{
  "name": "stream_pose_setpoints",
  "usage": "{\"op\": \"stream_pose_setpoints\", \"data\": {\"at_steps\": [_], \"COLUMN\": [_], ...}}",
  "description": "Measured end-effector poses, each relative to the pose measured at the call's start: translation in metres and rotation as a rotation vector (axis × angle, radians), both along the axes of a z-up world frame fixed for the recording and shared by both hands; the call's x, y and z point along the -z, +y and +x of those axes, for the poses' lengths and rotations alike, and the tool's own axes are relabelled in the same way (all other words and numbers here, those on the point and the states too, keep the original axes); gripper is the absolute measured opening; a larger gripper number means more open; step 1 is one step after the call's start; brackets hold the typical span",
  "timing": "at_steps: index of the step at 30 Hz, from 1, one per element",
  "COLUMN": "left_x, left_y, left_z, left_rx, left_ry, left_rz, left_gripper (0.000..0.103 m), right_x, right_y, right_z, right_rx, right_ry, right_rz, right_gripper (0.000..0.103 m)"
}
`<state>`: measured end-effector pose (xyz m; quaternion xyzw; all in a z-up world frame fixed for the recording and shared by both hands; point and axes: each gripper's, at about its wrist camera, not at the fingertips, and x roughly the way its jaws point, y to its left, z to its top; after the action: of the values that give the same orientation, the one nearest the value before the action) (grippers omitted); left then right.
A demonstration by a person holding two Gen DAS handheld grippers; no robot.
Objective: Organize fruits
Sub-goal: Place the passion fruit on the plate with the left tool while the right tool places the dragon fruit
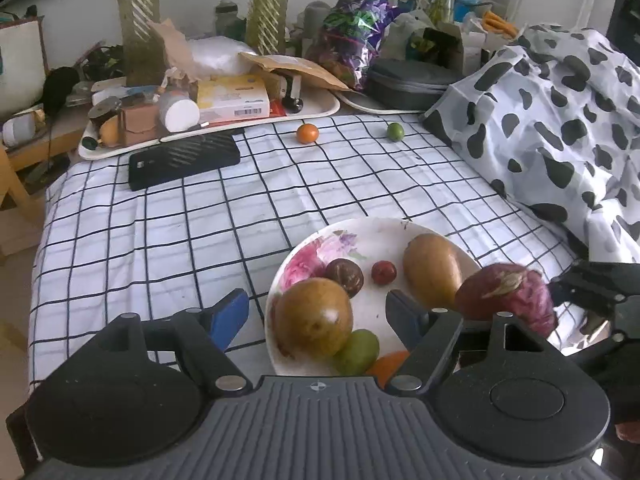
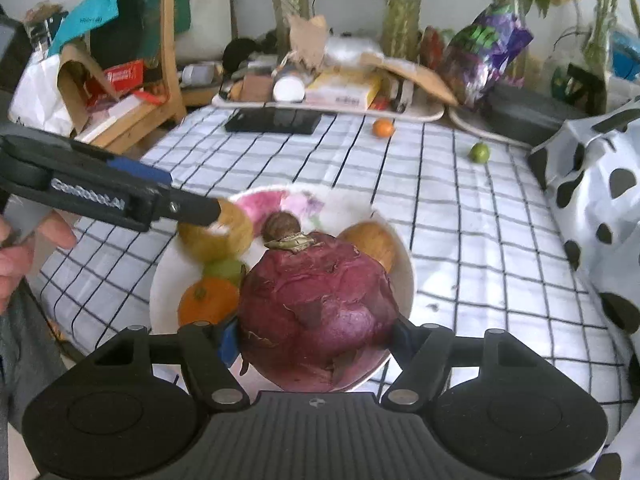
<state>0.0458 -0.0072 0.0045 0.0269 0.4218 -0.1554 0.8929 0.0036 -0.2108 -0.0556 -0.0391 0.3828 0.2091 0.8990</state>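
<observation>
A flowered plate (image 1: 360,236) on the checked cloth holds two yellow-brown fruits (image 1: 314,318) (image 1: 430,270), a dark brown one (image 1: 345,276), a small red one (image 1: 384,273), a green one (image 1: 357,351) and an orange (image 1: 390,362). My left gripper (image 1: 316,316) is open; the near yellow-brown fruit sits between its fingers, untouched by the pads. My right gripper (image 2: 316,340) is shut on a large purple-red fruit (image 2: 316,312), held over the plate's (image 2: 404,264) edge. A loose orange (image 1: 307,133) and a lime (image 1: 395,131) lie far back on the cloth.
A black flat device (image 1: 184,160) and a cluttered tray (image 1: 120,152) stand at the back left. Cow-patterned fabric (image 1: 560,120) rises along the right. A person's hand (image 2: 24,248) holds the left gripper (image 2: 196,194). Bare checked cloth (image 1: 160,240) stretches left of the plate.
</observation>
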Motion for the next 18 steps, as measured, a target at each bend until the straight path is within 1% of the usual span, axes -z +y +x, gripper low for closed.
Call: {"op": "stream_pose_setpoints", "data": {"at_steps": [5,8,9,11,12,13,15,18], "left_x": [-0.006,-0.006,-0.006,-0.006,-0.006,-0.006,-0.005,-0.005], "left_y": [0.002,0.005,0.006,0.007,0.007,0.008,0.008,0.008], "left_z": [-0.004,0.000,0.001,0.001,0.002,0.002,0.002,0.002], "left_rx": [-0.019,-0.046,-0.052,-0.063,-0.066,-0.067,-0.066,-0.069], "left_ry": [-0.037,-0.030,-0.027,-0.029,-0.030,-0.030,-0.030,-0.025], "left_rz": [-0.003,-0.022,-0.024,-0.015,-0.010,-0.009,-0.009,-0.003], "left_gripper": [0.074,0.074,0.074,0.074,0.074,0.074,0.074,0.074], "right_x": [0.010,0.012,0.013,0.009,0.005,0.001,-0.004,-0.007], "right_y": [0.006,0.010,0.010,0.007,0.005,0.003,-0.001,-0.005], "right_z": [0.005,0.004,0.004,0.004,0.003,0.002,0.000,0.002], "right_rx": [0.004,-0.005,-0.005,-0.001,0.012,0.022,0.031,0.035], "right_ry": [0.071,0.078,0.080,0.059,0.027,0.000,-0.026,-0.022], "right_rz": [-0.023,-0.040,-0.037,-0.005,0.008,0.016,0.033,0.058], "right_gripper": [0.074,0.076,0.079,0.089,0.099,0.103,0.103,0.103]}}
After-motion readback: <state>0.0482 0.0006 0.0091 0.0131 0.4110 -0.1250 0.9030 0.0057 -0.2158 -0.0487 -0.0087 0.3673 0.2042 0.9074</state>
